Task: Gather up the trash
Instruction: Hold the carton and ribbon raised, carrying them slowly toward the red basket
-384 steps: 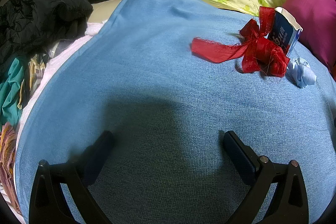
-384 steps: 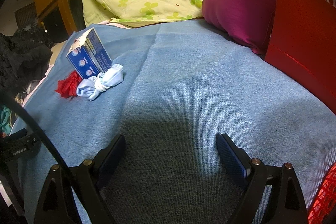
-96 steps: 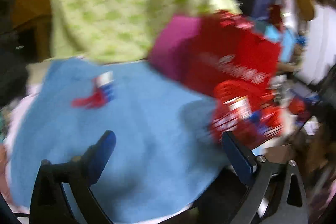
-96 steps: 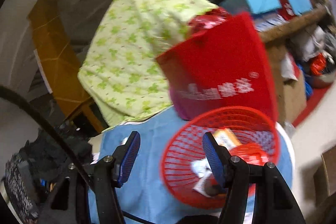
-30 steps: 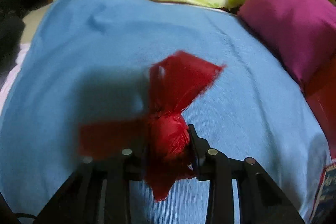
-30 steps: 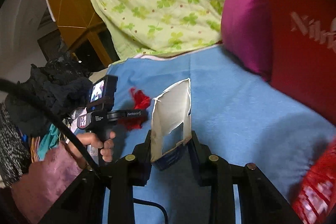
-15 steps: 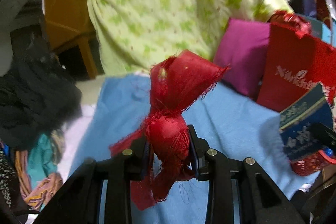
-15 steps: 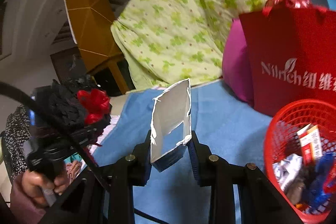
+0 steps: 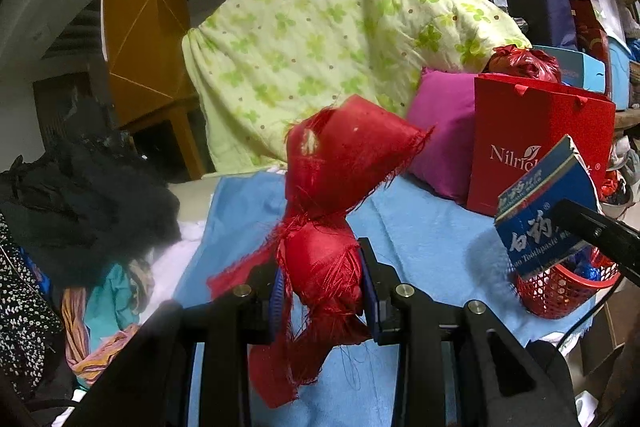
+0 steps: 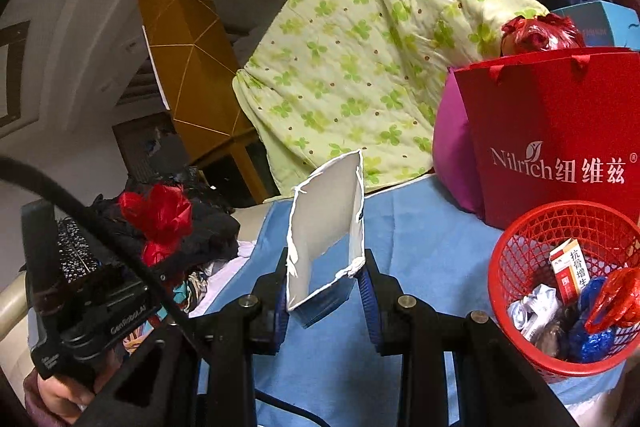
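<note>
Trash is now in both grippers: the left gripper (image 9: 323, 293) is clamped on a frayed red satin ribbon bow (image 9: 332, 211), the right gripper (image 10: 325, 293) on a torn blue cardboard toothpaste box (image 10: 326, 235). A second ago both hung low over the blue bedspread (image 10: 420, 247); now they are raised, with the red plastic mesh basket (image 10: 520, 251) in sight at the right (already part-filled with wrappers and a small carton). Dropping them in looks next. The bow is crumpled with loose threads; the box gapes open, white inside.
</note>
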`<action>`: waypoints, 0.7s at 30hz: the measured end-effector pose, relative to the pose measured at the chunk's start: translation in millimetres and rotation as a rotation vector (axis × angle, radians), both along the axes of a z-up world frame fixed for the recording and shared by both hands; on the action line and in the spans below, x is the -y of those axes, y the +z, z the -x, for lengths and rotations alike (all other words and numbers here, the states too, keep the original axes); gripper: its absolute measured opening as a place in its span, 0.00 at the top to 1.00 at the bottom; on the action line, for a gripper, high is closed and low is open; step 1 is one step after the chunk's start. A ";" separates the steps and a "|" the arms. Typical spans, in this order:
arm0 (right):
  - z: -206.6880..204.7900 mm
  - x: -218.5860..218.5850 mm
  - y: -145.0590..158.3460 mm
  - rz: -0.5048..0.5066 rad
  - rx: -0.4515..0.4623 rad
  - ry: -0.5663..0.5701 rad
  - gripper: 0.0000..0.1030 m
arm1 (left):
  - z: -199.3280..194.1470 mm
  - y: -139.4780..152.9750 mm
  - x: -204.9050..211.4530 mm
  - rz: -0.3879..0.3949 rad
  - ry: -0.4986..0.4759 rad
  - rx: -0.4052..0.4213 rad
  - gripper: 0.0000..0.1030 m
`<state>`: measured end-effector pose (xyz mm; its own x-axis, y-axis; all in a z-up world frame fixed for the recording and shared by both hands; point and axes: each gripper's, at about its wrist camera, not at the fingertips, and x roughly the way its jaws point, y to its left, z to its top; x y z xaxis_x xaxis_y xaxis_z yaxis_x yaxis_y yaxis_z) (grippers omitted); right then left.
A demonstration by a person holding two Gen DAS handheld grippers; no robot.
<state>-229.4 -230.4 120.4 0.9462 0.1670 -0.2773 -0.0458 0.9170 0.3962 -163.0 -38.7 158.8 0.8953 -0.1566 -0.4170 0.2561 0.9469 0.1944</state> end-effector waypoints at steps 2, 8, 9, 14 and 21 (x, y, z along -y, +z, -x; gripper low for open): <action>-0.4 -2.4 -0.9 0.001 -0.002 0.002 0.68 | 0.6 -1.6 -0.3 0.001 0.001 -0.002 0.66; -2.3 -7.6 -4.4 0.006 -0.014 0.016 0.68 | 3.0 -10.9 -5.2 -0.001 0.018 -0.032 0.66; -2.2 -7.5 -5.3 0.004 -0.016 0.017 0.68 | 3.1 -12.9 -5.1 -0.003 0.019 -0.036 0.66; -5.2 -7.6 -8.9 0.002 -0.023 0.035 0.68 | 4.1 -20.4 -2.9 -0.015 0.020 -0.051 0.66; -5.3 -8.1 -11.7 0.005 -0.027 0.039 0.68 | 4.8 -28.0 4.1 -0.037 0.014 -0.066 0.66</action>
<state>-224.1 -222.3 108.6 0.9311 0.2027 -0.3033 -0.0714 0.9165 0.3936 -167.7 -42.8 130.7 0.8674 -0.1280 -0.4808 0.2566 0.9430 0.2119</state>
